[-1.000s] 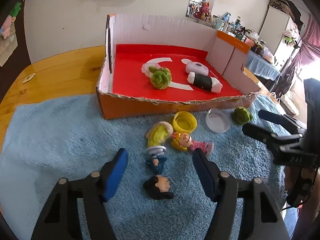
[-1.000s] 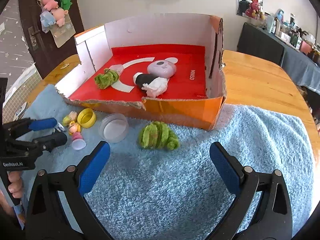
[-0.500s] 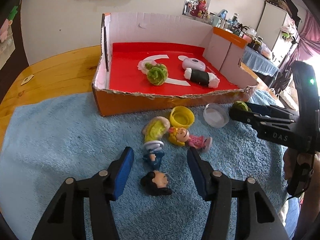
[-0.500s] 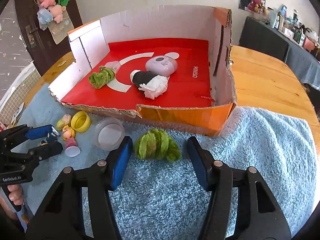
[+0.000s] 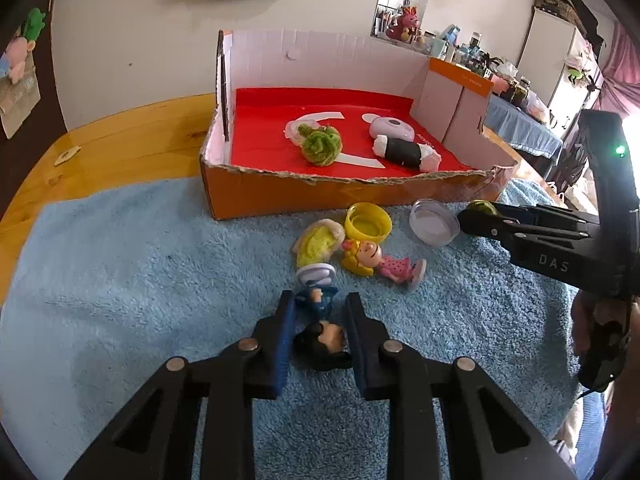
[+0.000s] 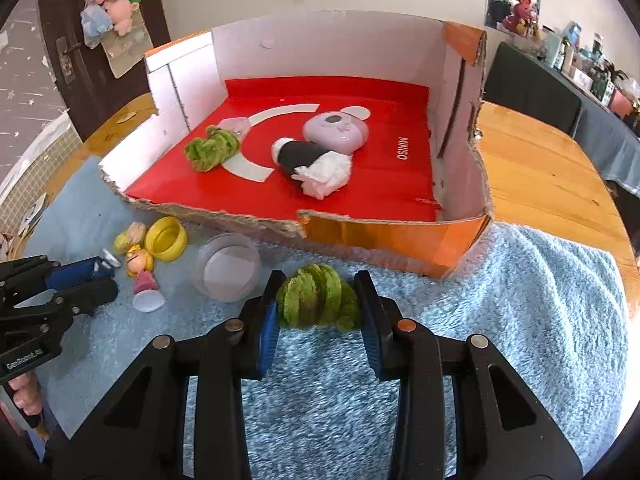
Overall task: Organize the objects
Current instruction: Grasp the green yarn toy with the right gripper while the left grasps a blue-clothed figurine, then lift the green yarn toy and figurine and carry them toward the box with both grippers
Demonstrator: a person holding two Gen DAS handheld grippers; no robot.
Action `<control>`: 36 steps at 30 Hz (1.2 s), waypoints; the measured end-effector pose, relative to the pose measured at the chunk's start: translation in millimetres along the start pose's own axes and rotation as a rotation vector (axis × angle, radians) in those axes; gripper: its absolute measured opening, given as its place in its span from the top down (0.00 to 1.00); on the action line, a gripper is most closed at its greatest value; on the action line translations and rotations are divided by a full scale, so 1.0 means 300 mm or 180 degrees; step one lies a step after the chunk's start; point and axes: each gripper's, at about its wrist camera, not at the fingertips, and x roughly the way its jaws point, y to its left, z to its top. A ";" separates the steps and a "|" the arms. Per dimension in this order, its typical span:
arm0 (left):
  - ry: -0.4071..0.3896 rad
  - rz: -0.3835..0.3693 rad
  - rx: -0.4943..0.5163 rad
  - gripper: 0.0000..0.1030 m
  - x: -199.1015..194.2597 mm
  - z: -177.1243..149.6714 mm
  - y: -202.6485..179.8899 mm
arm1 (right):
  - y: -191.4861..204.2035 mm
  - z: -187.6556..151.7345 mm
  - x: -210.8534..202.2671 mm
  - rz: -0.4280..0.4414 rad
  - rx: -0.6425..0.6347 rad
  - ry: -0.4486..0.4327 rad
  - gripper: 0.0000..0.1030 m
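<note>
My left gripper (image 5: 320,316) has its fingers (image 5: 285,332) closed in against a dark-haired figurine (image 5: 322,336) lying on the blue towel (image 5: 120,280), one pad on each side of it. My right gripper (image 6: 318,304) has its fingers (image 6: 269,328) pressed to both sides of a green plush (image 6: 316,300), also on the towel, just near the front wall of the box (image 6: 384,236). Between the two lie a clear lid (image 6: 228,268), a yellow cap (image 6: 166,238) and a blonde doll (image 6: 140,266), near the box's front left. Inside the box, on its red floor, are another green plush (image 6: 210,148), a black-and-white roll (image 6: 308,162) and a pink case (image 6: 334,128) touching the roll's far side. The box and towel sit on the wooden desk (image 6: 540,168).
</note>
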 end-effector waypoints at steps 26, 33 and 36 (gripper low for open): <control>-0.0072 -0.0272 -0.0024 0.75 -0.042 -0.021 -0.049 | 0.086 -0.090 -0.100 0.0378 -0.0052 -0.0035 0.67; -0.0135 -0.0289 0.0008 0.75 -0.070 -0.011 -0.063 | 0.105 -0.083 -0.110 0.0431 -0.0088 -0.0062 0.67; -0.0154 -0.0311 0.0006 0.75 -0.077 -0.003 -0.064 | 0.114 -0.080 -0.112 0.0461 -0.0104 -0.0069 0.67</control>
